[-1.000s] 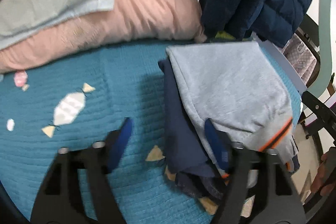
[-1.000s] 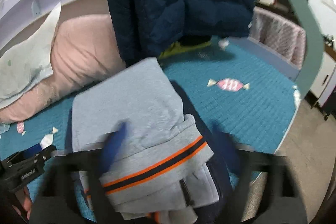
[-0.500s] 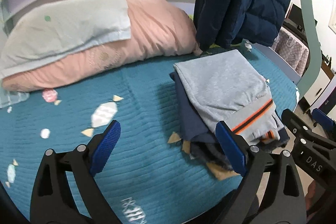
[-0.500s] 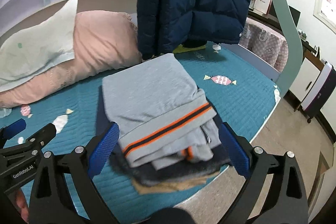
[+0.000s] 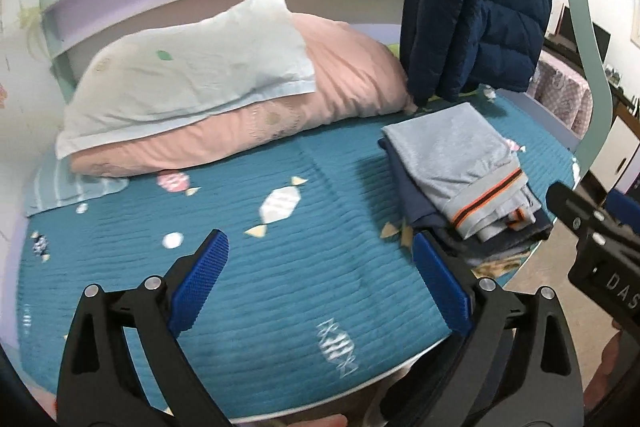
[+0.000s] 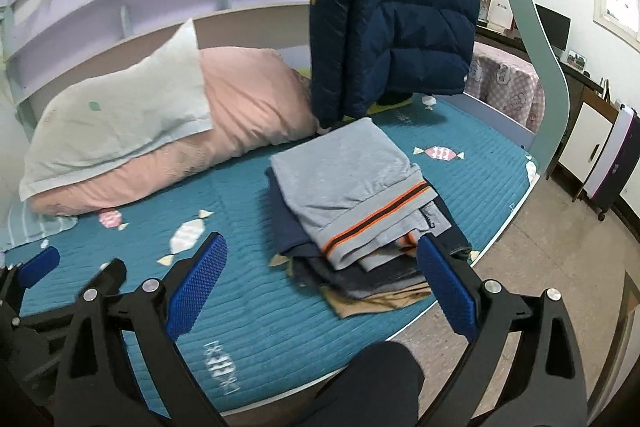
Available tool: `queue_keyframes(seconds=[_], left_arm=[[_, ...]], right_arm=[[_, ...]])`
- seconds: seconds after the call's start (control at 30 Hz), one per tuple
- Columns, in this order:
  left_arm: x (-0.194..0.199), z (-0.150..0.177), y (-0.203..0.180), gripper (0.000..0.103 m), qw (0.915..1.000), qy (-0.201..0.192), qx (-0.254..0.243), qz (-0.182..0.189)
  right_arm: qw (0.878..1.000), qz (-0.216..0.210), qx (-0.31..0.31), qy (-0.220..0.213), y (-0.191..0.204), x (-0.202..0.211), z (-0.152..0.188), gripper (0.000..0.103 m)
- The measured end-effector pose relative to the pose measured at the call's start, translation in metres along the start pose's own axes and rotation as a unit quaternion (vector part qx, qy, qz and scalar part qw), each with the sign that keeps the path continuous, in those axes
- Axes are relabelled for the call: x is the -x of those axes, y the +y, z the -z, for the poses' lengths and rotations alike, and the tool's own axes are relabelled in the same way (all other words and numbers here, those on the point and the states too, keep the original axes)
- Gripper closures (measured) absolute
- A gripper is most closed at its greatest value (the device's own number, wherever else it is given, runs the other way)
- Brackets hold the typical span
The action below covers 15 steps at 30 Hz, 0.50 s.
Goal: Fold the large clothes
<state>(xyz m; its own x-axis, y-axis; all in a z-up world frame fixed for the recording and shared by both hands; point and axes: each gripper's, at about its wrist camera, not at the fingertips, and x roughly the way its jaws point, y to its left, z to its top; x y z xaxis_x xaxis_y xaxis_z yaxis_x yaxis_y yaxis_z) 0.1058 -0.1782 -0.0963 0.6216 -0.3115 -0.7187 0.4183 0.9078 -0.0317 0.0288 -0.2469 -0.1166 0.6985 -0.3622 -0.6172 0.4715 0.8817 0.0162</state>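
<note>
A: Left wrist view showing left hand-held gripper [image 5: 320, 283] spread wide, gripping nothing, hovering over bare teal bedspread [image 5: 280, 291].

B: Right wrist view, same story: right hand-held gripper [image 6: 322, 285] gaping, empty, hanging above the bed edge.

A: Locating the task item: grey sweatshirt [image 6: 344, 183] lying folded flat, orange-striped hem facing the cameras, topping the clothes stack [image 6: 360, 267].

B: Confirming. Sitting ahead of the right hand-held gripper, slightly between its fingers in that view; off to the right of the left hand-held gripper, apart from both, touching neither.

A: Judging step: looking like the grey fold is finished, with both tools clear of the pile.

B: Agreeing, probably. Next move likely fetching another large garment. Only obvious candidate: navy puffer jacket [image 6: 392, 11] hanging behind the stack, near the pink pillow [image 6: 240, 99].

A: Calling for reaching up past the stack without knocking it, pinching the jacket at shoulders or hem with both tools, then spreading it on the open stretch of bedspread.

B: Flagging risk: bulky, slippery padding, probably slipping from a shallow pinch. Stack also sitting close to the bed edge.

A: Noting white pillowcase [image 5: 192, 75] on the pillow, not part of the task.
</note>
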Motion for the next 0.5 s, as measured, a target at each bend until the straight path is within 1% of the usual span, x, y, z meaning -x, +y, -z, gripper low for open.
queue_keyframes(seconds=[0.17,0.3,0.37,0.4,0.5], left_arm=[[0.037,0.008,0.017,0.009,0.9997,-0.014,0.01,-0.015],[0.065,0.012,0.027,0.009,0.9992,-0.03,0.018,-0.016],[0.078,0.012,0.032,0.009,0.9987,-0.039,0.021,-0.026],[0.084,0.012,0.033,0.009,0.9983,-0.041,0.018,-0.038],[0.098,0.013,0.036,0.009,0.9969,-0.054,0.016,-0.055]], right_arm=[[1.0,0.006,0.016,-0.02,0.025,0.033,0.0,0.009],[0.999,0.012,0.017,-0.032,0.039,0.054,0.002,0.009],[0.999,0.012,0.021,-0.038,0.045,0.064,0.004,0.009],[0.999,0.01,0.024,-0.039,0.049,0.068,0.004,0.009],[0.999,0.0,0.023,-0.048,0.055,0.08,0.005,0.009]])
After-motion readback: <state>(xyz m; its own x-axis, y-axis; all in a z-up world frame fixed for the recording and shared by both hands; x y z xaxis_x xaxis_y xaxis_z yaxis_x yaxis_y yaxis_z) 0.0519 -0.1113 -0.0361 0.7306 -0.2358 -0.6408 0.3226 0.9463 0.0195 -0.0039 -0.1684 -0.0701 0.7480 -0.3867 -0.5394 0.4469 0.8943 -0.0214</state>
